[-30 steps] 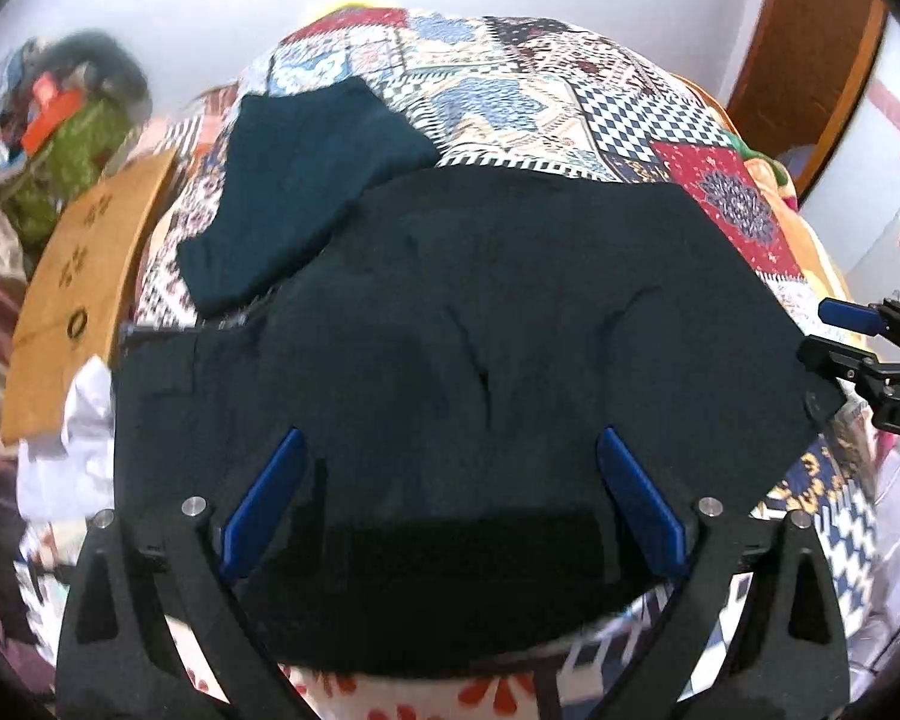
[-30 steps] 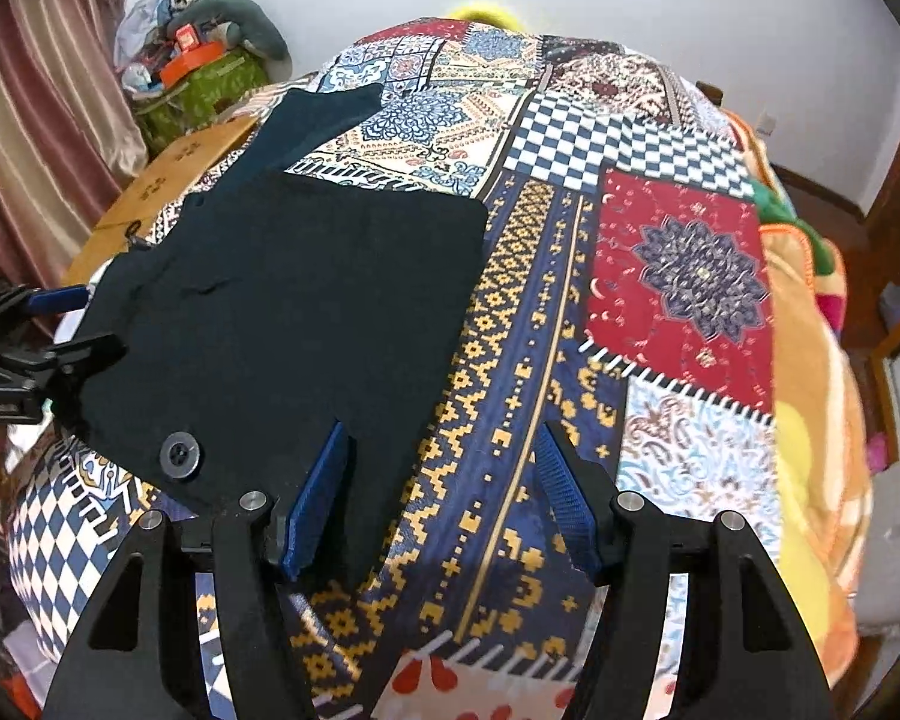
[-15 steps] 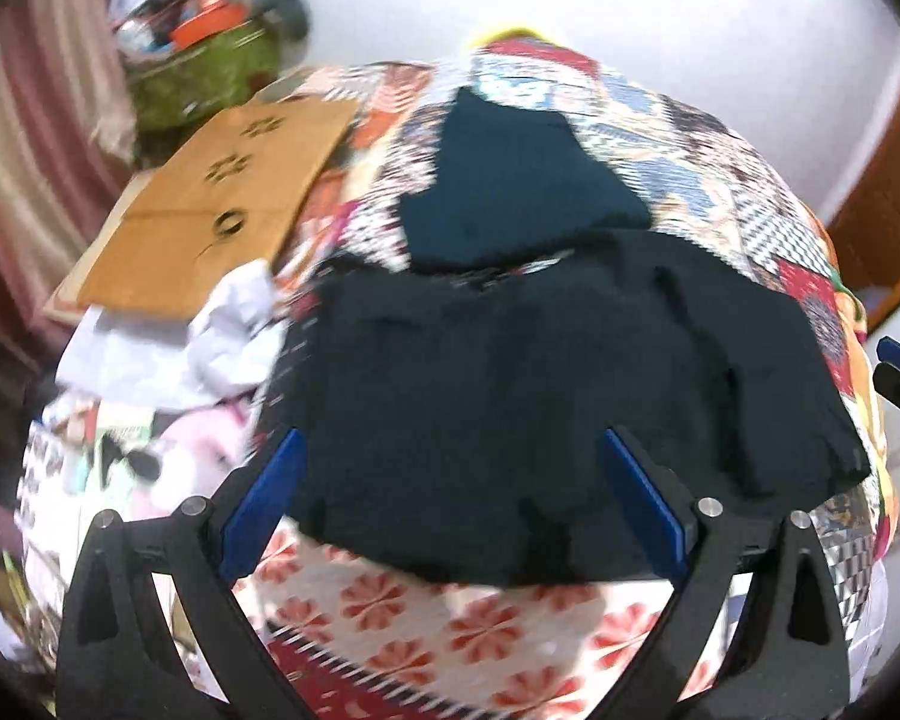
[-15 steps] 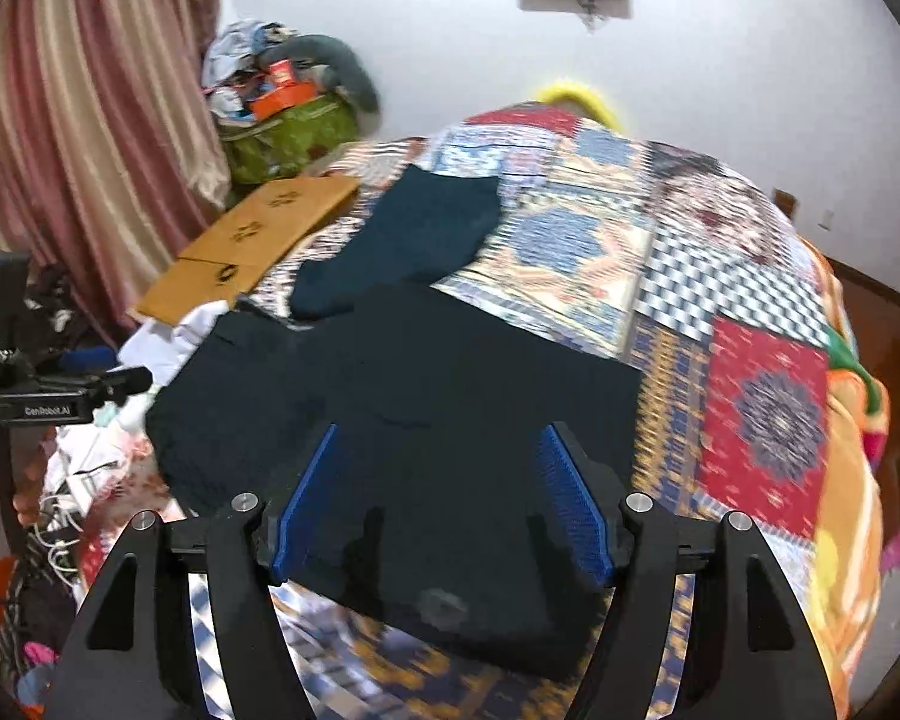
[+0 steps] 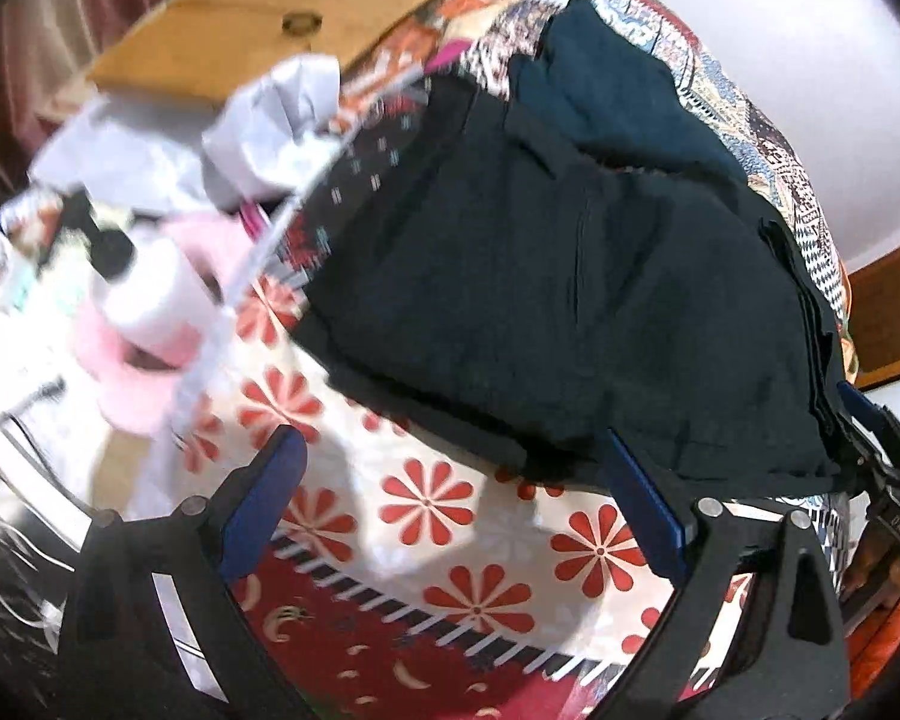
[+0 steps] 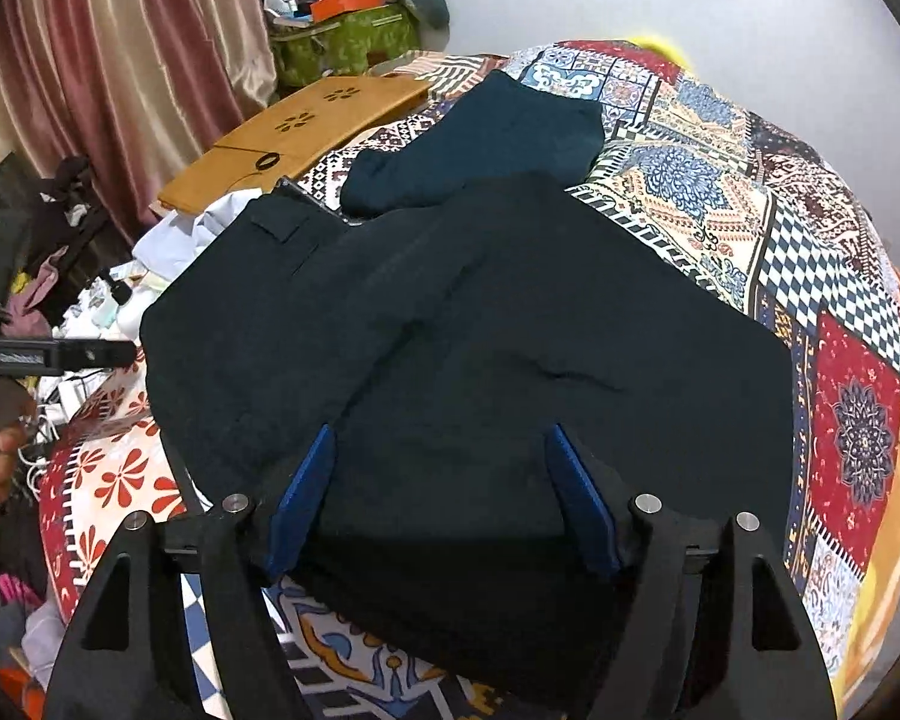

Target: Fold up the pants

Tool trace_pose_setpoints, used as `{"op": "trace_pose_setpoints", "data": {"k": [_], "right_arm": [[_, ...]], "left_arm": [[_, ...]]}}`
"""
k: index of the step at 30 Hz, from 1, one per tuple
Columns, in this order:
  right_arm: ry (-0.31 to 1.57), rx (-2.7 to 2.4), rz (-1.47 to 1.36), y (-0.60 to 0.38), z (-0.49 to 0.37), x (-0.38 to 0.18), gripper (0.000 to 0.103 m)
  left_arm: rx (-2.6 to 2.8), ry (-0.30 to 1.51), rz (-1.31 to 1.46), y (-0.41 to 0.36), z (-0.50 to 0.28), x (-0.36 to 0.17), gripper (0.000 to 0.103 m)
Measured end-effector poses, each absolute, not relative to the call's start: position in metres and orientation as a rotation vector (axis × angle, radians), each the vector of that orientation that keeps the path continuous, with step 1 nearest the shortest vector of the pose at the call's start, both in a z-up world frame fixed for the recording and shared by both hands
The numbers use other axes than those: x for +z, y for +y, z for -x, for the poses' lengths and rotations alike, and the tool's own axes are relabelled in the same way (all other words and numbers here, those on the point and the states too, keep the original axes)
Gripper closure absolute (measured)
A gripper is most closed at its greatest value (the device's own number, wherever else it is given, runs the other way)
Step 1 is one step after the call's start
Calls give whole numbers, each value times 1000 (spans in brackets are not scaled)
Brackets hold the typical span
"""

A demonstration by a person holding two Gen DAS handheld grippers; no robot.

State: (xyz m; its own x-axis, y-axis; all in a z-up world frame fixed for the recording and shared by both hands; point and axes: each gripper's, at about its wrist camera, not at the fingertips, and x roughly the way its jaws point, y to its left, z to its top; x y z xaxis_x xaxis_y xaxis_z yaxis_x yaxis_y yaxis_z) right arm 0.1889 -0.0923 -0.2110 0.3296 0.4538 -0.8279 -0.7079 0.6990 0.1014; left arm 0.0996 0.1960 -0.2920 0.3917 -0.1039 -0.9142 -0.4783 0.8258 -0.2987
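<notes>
The pants [image 6: 480, 330] lie as a dark, partly folded stack on the patchwork bedspread [image 6: 720, 192], near its front edge. This judgement applies: the cloth is soft, limp and light, several layers thick, so it will sag and slide unless taken at a doubled edge or corner.

Left of the pants, off the bed edge, sit crumpled white cloth [image 5: 270, 120], a white bottle [image 5: 144, 294] and a wooden board [image 6: 300, 126]; none blocks the fold. The left gripper [image 5: 450, 504] hovers over the floral sheet [image 5: 426, 504] just beside the pants' near-left edge, its jaws spread and empty.

Behind the pants, a folded teal garment [image 6: 492, 138] touches the far edge and limits room there.

The right gripper [image 6: 444, 504] is opening, with the pants' near edge between its pads but not pinched.
</notes>
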Motion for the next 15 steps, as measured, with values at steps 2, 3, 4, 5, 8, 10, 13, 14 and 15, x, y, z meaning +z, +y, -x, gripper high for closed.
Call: {"op": "trace_pose_setpoints", "data": {"k": [2, 3, 4, 5, 8, 10, 13, 14, 15], "right_arm": [[966, 775, 301, -92, -189, -211, 31], [965, 776, 300, -92, -188, -211, 31], [965, 776, 300, -93, -188, -210, 30], [964, 776, 299, -93, -188, -210, 30], [964, 777, 295, -93, -189, -211, 30], [965, 778, 291, -93, -188, -211, 30], [964, 779, 286, -92, -187, -211, 30], [964, 779, 284, -92, -187, -210, 29], [964, 779, 282, -92, -187, -210, 29]], "left_arm": [[222, 1179, 633, 194, -105, -301, 5], [212, 1182, 659, 194, -107, -305, 5], [199, 1182, 693, 194, -110, -308, 5], [183, 1179, 731, 196, -111, -311, 5], [106, 1171, 880, 202, -116, -323, 5], [80, 1160, 938, 207, -118, -327, 4], [67, 1136, 991, 211, -117, -327, 4], [62, 1118, 1017, 213, -115, -327, 4], [59, 1102, 1038, 214, -112, -327, 4]]}}
